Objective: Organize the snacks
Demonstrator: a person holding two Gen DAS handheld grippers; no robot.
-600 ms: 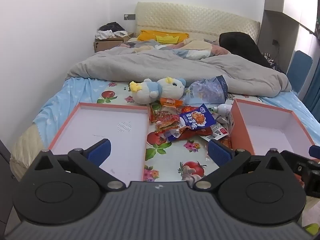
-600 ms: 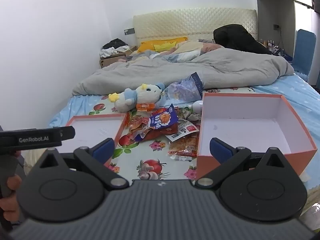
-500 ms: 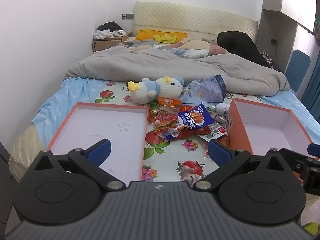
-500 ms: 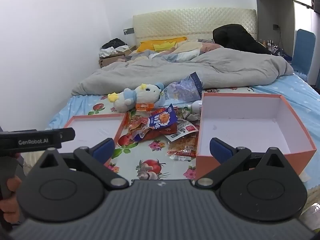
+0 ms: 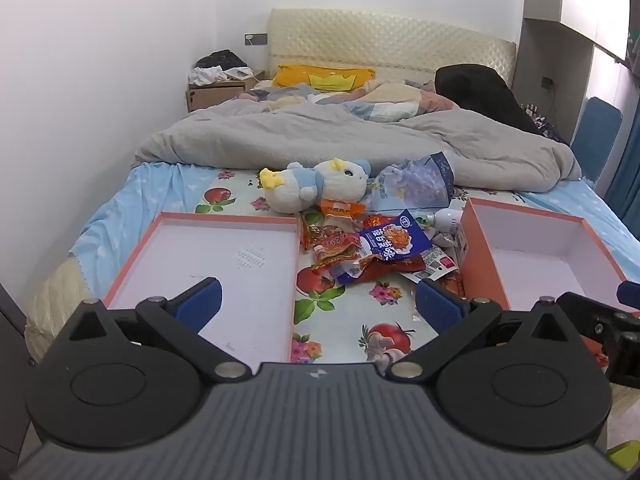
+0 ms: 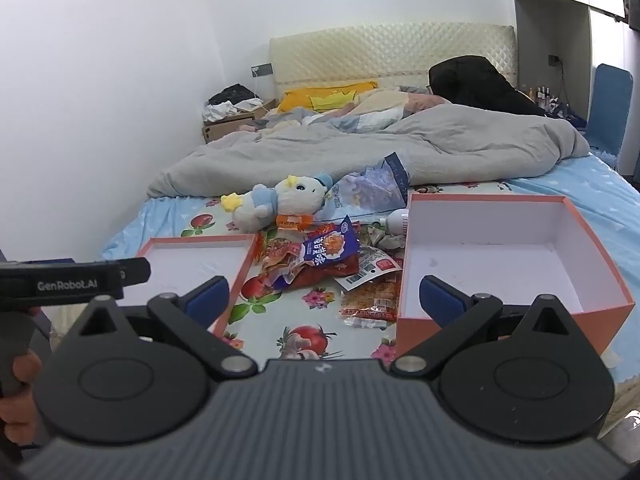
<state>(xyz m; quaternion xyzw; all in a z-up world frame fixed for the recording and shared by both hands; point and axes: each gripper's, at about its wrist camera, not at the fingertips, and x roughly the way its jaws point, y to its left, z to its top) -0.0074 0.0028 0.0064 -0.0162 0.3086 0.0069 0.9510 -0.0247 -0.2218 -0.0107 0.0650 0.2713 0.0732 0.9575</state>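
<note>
On the bed, both grippers are hovering spread wide, holding nothing.
Left of the snack pile (image 5: 372, 248) a shallow lid (image 5: 224, 264) is lying under the left gripper (image 5: 318, 306); right of the pile, touching it, a deep box (image 6: 504, 256) is sitting before the right gripper (image 6: 324, 300); behind the pile a plush toy (image 5: 316, 190) is lying.

Half-seen things around the snack pile

The near corner of the shallow box (image 5: 224, 264) is lost behind the left gripper (image 5: 318, 304), and the deep box (image 5: 532, 256) runs under the other tool at the right edge. The lowest packets in the snack pile (image 6: 320, 260) lie buried under the blue bag (image 6: 330, 248), their print too small to read. The bottle (image 6: 394, 220) shows only its neck end beside the deep box's wall.
</note>
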